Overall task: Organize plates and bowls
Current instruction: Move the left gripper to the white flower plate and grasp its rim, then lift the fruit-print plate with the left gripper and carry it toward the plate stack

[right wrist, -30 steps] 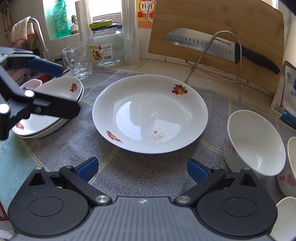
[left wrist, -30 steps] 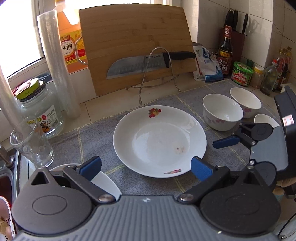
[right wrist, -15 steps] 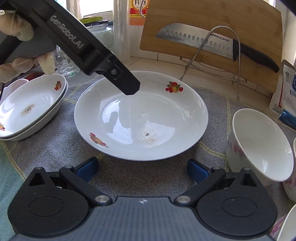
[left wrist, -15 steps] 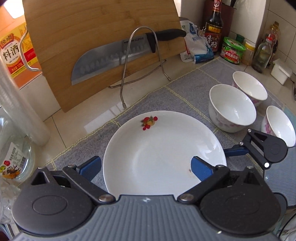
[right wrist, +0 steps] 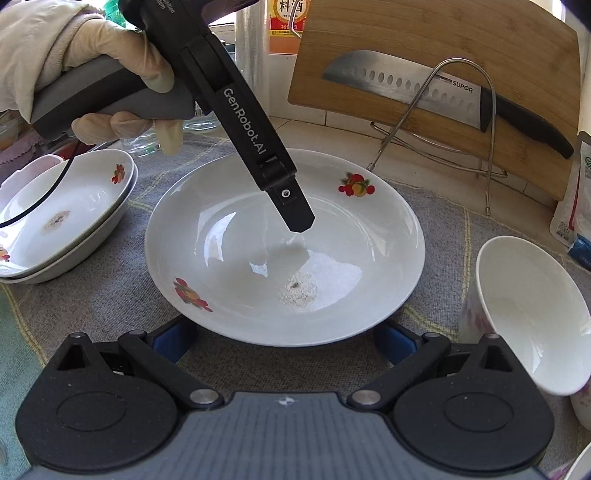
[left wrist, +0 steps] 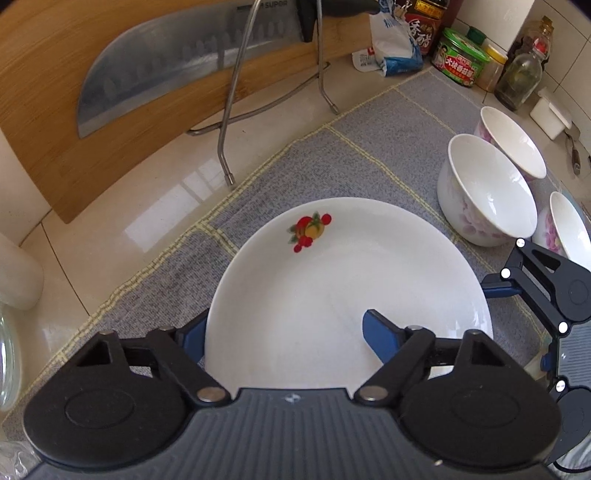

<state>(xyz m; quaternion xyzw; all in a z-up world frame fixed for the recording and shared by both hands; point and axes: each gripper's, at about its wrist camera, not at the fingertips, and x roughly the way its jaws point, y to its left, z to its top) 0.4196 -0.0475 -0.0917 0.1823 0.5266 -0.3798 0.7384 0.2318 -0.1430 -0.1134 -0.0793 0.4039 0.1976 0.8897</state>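
Left gripper (left wrist: 284,332): moved in from plate stack (right wrist: 55,229), now over large plate (left wrist: 347,295) at mat (left wrist: 369,158) centre; jaws closing across near rim, contact unclear. Likely pickup for stacking. Right gripper (right wrist: 284,339): jaws wide, empty, unmoved. Bowls (left wrist: 487,192) right.

1. Premises: a home kitchen, worktop level.
2. Tiled wall (left wrist: 491,22) and glossy pale stone counter (left wrist: 155,206) ahead of the tool.
3. Bamboo chopping board (right wrist: 439,44) leaning upright, a steel broad-bladed knife with black handle (right wrist: 406,88) on a wire rack (right wrist: 436,122) before it.
4. Sauce bottles and green-lidded condiment jar (left wrist: 460,61) at far right.
5. White floral crockery on a grey woven mat (left wrist: 373,147).
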